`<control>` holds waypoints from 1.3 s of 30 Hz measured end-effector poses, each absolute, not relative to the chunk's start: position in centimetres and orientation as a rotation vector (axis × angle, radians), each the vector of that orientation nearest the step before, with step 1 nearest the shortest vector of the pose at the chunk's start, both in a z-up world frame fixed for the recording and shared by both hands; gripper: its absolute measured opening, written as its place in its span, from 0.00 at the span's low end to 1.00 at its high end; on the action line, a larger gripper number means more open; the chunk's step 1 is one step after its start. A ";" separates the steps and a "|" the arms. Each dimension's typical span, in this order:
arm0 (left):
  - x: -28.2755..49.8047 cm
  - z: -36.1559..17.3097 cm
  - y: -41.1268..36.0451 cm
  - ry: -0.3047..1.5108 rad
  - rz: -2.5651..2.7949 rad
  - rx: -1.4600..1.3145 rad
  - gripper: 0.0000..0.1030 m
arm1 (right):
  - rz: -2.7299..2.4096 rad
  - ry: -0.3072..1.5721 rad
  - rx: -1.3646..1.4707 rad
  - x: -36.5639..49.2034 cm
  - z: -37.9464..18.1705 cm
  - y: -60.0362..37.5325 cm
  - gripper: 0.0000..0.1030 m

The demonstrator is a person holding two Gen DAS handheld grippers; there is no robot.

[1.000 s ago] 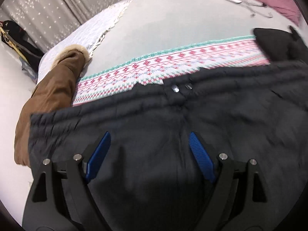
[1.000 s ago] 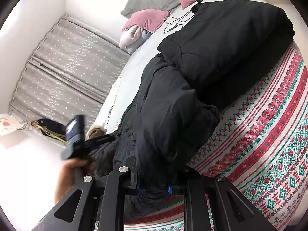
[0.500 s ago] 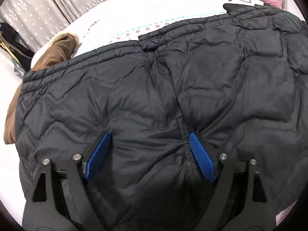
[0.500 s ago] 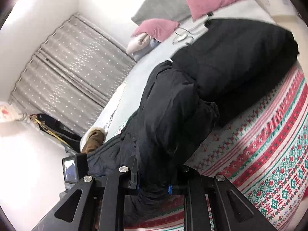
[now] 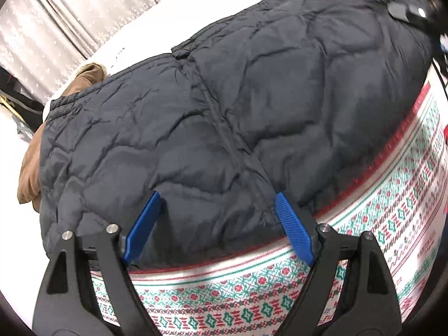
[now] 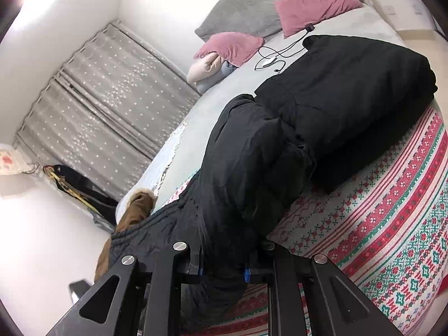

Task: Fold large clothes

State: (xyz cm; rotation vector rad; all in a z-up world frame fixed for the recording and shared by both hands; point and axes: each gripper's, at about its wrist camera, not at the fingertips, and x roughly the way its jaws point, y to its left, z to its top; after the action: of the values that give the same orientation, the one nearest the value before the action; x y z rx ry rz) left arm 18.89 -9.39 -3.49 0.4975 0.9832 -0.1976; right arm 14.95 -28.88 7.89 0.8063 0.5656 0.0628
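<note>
You are over a bed (image 6: 229,103) covered at the near end by a red-and-green patterned blanket (image 5: 392,218), with spangled grey curtains (image 6: 112,98) at the upper left of the right view and pink pillows (image 6: 316,0) at the top. The dark quilted jacket (image 5: 224,106) lies spread across the middle of the left view, one edge partly over a brown coat (image 5: 30,168) at the far left. Your left tool (image 5: 215,207) stands wide, its blue pads poised over the jacket's near hem and gripping nothing. Your right tool (image 6: 222,271) is clamped on a bunched part of the jacket at the bottom centre of its view. The fold looks to be at its start, the jacket only laid out. Next, you will likely need to close the left tool on the hem and carry both grips across together.
</note>
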 end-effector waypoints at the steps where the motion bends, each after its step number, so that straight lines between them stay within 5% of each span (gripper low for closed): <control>1: 19.0 -3.9 -9.4 0.988 -0.197 0.502 0.82 | 0.065 0.564 0.805 14.9 8.0 -28.8 0.18; 12: 19.0 -1.4 -7.0 1.001 -0.268 0.358 0.82 | 0.048 0.540 0.790 14.8 8.8 -28.4 0.17; 22: 19.3 3.7 7.1 0.937 -0.092 0.000 0.82 | -0.014 0.501 0.712 13.4 11.2 -31.5 0.14; 29: 21.1 0.3 13.4 1.056 -0.001 -0.259 0.76 | -0.069 0.455 0.630 11.9 12.8 -32.3 0.14; 39: 19.2 -0.6 10.6 1.049 0.016 -0.156 0.76 | -0.079 0.420 0.572 12.6 13.7 -29.9 0.14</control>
State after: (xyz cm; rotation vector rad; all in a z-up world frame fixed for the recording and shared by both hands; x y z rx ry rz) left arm 19.16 10.57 -0.61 -0.1559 1.0494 0.0160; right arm 12.55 -29.89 13.67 0.5716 0.4204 -0.0785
